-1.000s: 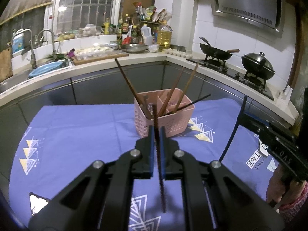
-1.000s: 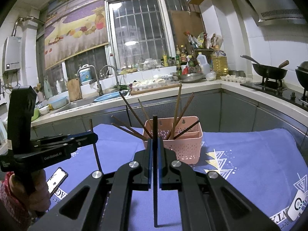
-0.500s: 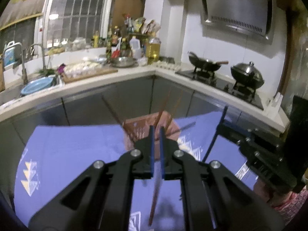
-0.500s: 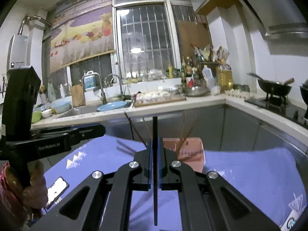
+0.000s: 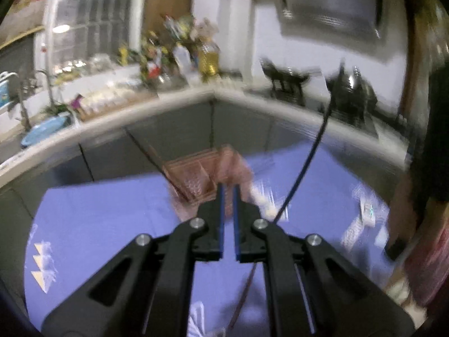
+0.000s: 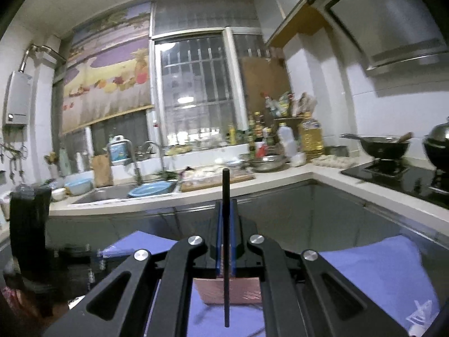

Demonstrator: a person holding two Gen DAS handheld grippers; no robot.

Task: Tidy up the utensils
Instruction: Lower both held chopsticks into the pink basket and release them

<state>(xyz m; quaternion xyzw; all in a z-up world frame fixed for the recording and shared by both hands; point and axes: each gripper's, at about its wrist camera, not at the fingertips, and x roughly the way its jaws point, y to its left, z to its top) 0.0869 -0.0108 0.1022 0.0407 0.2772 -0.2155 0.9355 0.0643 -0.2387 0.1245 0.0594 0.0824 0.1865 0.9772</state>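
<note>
- The right hand-held gripper [image 6: 225, 241] is clamped on a black chopstick [image 6: 226, 224], held upright at frame centre.
- The left hand-held gripper [image 5: 228, 219] stands slightly apart, gripping nothing.
- The pink basket [image 5: 206, 175] sits mid-frame on the purple table [image 5: 112, 219].

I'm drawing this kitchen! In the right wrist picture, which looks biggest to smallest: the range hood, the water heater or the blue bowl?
1. range hood: largest by far, though it is also close to the camera.
2. water heater on the left wall.
3. blue bowl at the sink: smallest.
</note>
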